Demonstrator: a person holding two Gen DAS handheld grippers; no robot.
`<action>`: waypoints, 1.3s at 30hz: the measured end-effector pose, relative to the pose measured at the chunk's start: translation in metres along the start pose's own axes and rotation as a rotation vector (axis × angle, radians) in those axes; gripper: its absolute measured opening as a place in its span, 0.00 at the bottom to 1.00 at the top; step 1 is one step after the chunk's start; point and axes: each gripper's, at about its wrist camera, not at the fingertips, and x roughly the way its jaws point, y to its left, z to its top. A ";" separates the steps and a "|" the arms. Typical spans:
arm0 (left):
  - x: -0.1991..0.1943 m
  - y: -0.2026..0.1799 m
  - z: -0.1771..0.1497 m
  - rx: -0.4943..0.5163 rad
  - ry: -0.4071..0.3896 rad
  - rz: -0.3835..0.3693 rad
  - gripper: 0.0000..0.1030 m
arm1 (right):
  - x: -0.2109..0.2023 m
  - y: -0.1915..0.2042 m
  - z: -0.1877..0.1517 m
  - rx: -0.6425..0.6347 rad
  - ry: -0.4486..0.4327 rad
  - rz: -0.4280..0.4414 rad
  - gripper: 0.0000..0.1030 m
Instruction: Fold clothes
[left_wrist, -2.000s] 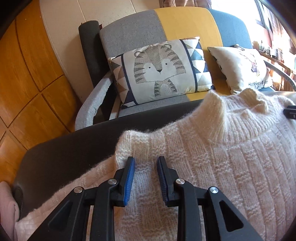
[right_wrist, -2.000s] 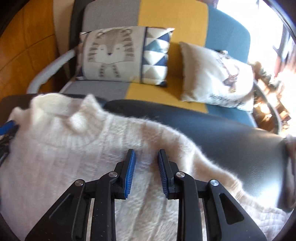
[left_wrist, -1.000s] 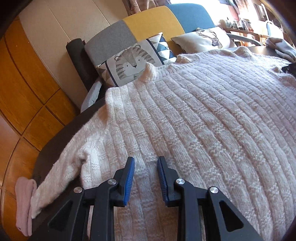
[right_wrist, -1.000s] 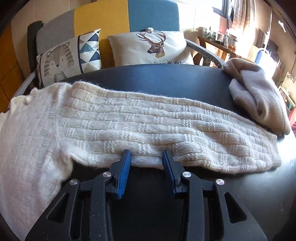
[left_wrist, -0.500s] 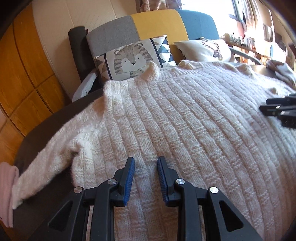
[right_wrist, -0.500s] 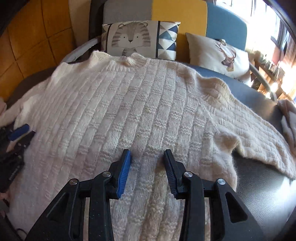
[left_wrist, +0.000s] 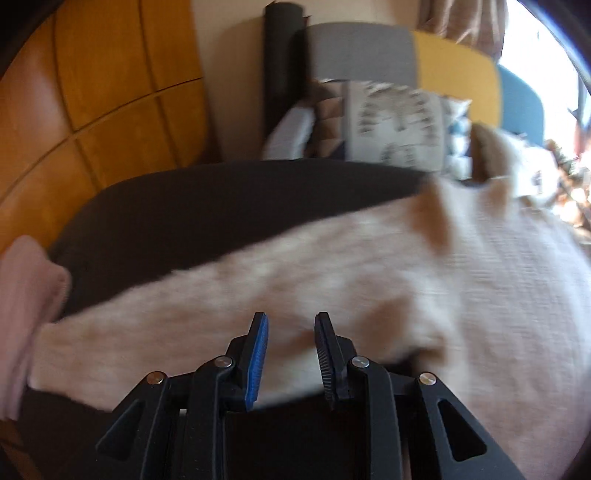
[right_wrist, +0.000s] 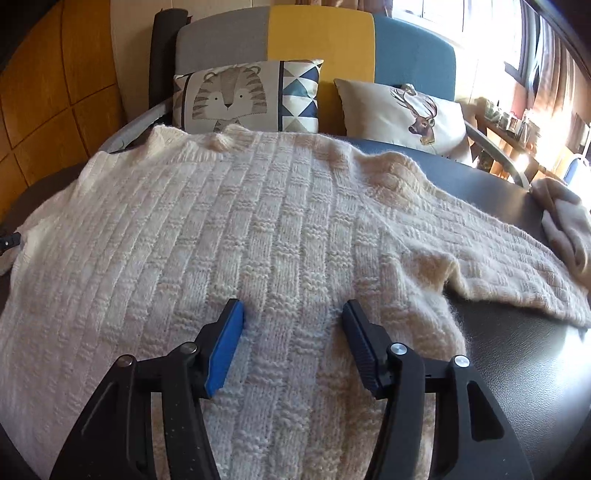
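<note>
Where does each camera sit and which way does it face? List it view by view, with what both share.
Left wrist: rides the left gripper, tilted down over a sleeve of the cream sweater on the dark table; only its own jaws show, apart; picture blurred.
Right wrist: rides the right gripper, tilted down over the sweater's body, facing the sofa; its jaws show, opening with nothing gripped.
Shared: sweater, table, sofa, tiger cushion.
</note>
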 end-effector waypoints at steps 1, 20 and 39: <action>0.010 0.007 0.002 0.008 0.014 0.031 0.25 | 0.000 -0.001 0.000 0.003 0.000 0.004 0.58; -0.008 0.039 0.001 -0.202 -0.029 -0.021 0.44 | 0.002 -0.003 0.003 0.008 -0.005 0.010 0.60; -0.019 -0.039 -0.043 -0.015 0.017 -0.216 0.47 | 0.000 -0.011 0.007 0.029 0.004 0.073 0.62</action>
